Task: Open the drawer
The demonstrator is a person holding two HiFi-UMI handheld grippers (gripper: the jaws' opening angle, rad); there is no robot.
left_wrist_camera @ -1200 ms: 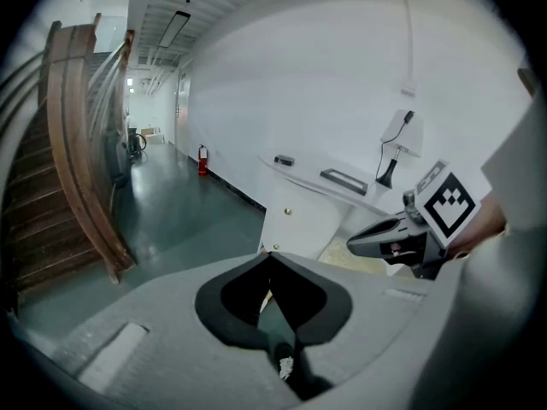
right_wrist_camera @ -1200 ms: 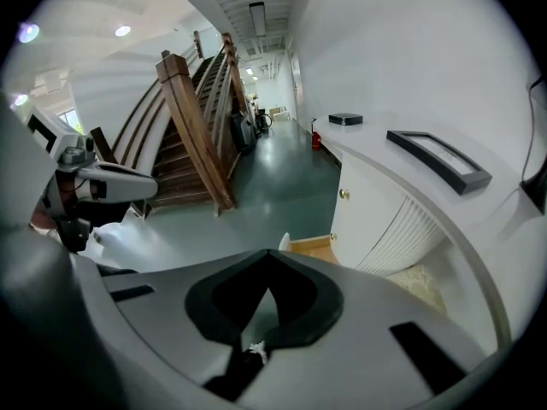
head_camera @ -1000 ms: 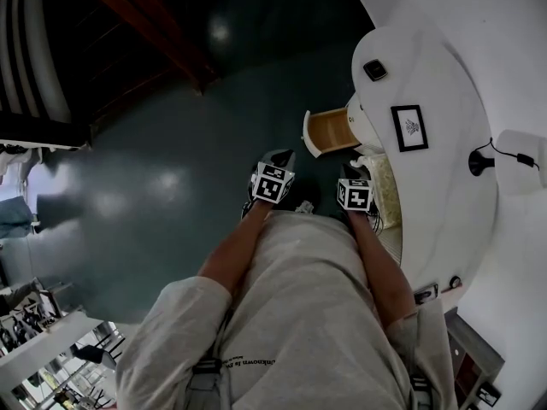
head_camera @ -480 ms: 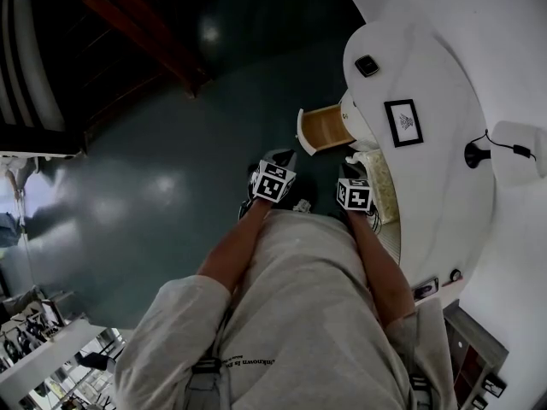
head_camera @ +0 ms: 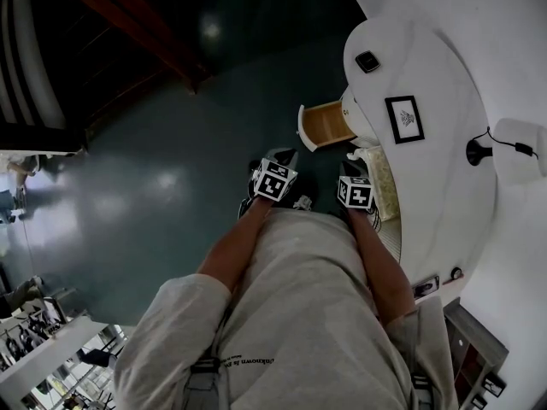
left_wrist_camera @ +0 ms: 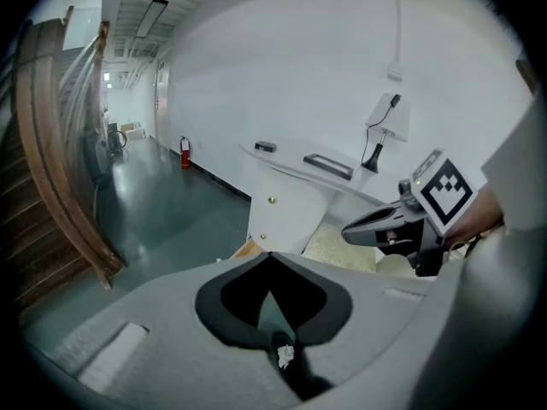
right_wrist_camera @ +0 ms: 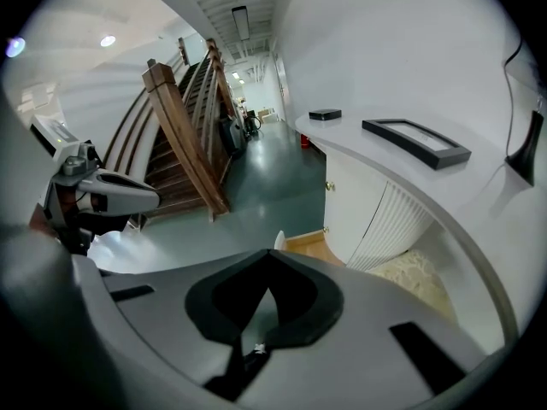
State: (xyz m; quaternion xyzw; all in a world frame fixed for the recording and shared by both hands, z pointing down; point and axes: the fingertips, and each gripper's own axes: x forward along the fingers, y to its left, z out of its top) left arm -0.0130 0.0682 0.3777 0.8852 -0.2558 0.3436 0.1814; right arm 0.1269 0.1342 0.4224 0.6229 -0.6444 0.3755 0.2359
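In the head view, the person holds the left gripper point(head_camera: 281, 156) and the right gripper point(head_camera: 351, 172) close in front of the body, side by side and touching nothing. Beyond them, the white-fronted drawer with a pale wooden inside point(head_camera: 326, 125) stands out from the rounded white cabinet point(head_camera: 444, 203). It looks already pulled open, so I judge the task done or nearly so. At most a further pull is left, though how far the drawer can travel cannot be told.

In the left gripper view, that gripper's jaws are pressed together at the tips with nothing between them. The cabinet front with its small brass knobs sits ahead, with a corner of the drawer just below it.

In the right gripper view, those jaws are likewise tip to tip and empty, and the open drawer lies just past them.

The cabinet top carries a black-framed picture lying flat point(head_camera: 403, 119), a small flat black box point(head_camera: 368, 61) and a black lamp base with a cable point(head_camera: 475, 152). The room has a glossy dark teal floor point(head_camera: 162, 186), a brown wooden staircase point(head_camera: 145, 32) and white walls.
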